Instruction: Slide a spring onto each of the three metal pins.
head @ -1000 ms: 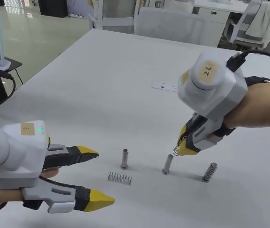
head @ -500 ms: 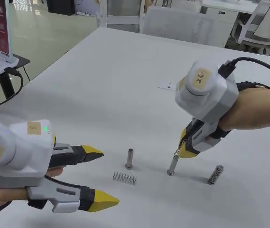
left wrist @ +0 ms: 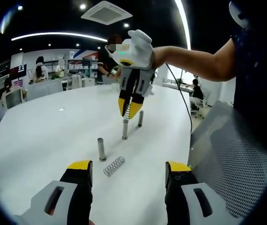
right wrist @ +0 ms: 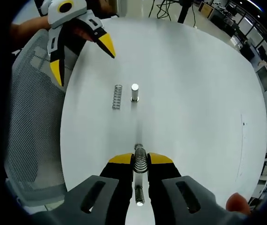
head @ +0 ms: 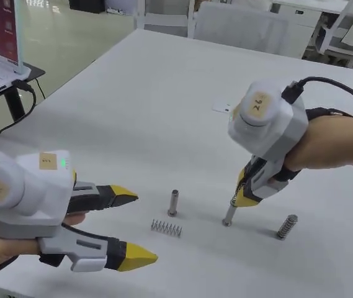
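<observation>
The right gripper (head: 245, 197) pinches a spring (right wrist: 141, 159) at the top of the middle pin (head: 229, 214). The left gripper (head: 142, 226) hovers at 7 o'clock with its jaws spread. A loose spring (head: 166, 228) lies just beside the left pin (head: 174, 203), at its 7 o'clock.

The head view looks forward and down from over the near edge of the tabletop (head: 133, 112). The left gripper view sits low at that edge, facing across. The right gripper view looks steeply down from close above, back toward that edge. All three share the bare pin (head: 174, 203) and loose spring (head: 166, 228).
</observation>
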The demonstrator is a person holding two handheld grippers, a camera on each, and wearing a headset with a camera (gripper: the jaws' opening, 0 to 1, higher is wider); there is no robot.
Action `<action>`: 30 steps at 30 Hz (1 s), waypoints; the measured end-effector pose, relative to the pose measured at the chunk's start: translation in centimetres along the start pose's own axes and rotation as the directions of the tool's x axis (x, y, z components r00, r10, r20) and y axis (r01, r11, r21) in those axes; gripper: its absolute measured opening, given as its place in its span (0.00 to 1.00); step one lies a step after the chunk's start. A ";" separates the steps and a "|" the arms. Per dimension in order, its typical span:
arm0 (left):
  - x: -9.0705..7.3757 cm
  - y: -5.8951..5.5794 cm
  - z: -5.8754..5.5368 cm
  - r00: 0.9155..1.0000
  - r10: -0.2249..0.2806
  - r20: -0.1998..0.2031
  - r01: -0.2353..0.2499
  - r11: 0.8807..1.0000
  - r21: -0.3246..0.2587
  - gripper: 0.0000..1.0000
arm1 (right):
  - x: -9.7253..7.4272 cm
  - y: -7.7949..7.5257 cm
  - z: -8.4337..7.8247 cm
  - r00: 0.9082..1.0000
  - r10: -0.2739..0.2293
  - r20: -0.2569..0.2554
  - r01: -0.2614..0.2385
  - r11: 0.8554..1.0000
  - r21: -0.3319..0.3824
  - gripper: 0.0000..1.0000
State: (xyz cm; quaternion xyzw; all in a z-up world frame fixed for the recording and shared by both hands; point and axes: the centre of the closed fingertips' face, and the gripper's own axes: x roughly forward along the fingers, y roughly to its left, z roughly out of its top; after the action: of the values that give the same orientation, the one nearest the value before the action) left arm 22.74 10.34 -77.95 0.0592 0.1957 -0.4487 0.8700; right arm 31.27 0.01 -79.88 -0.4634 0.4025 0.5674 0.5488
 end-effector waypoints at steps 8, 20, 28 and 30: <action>0.0 0.0 0.0 1.000 0.002 0.002 -0.002 1.000 -0.001 0.57 | 1.3 -0.2 -0.3 1.000 0.019 -0.019 -0.019 1.000 0.001 0.09; 0.2 0.1 -0.1 1.000 -0.001 -0.004 0.001 1.000 -0.001 0.57 | 3.1 0.0 -0.7 0.999 0.038 -0.039 -0.037 0.999 0.016 0.09; 0.1 0.1 -0.1 1.000 0.002 -0.004 -0.002 1.000 0.000 0.57 | 4.0 0.2 -0.8 0.998 0.045 -0.037 -0.044 0.999 0.029 0.09; 0.1 0.1 -0.1 1.000 0.002 -0.004 -0.002 1.000 0.000 0.57 | 4.2 0.2 -0.9 0.998 0.045 -0.041 -0.044 0.999 0.030 0.09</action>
State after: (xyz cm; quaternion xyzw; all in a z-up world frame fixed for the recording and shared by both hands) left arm 22.84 10.38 -78.11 0.0603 0.1974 -0.4477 0.8701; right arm 31.27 0.15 -84.19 -0.4581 0.4323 0.5639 0.5342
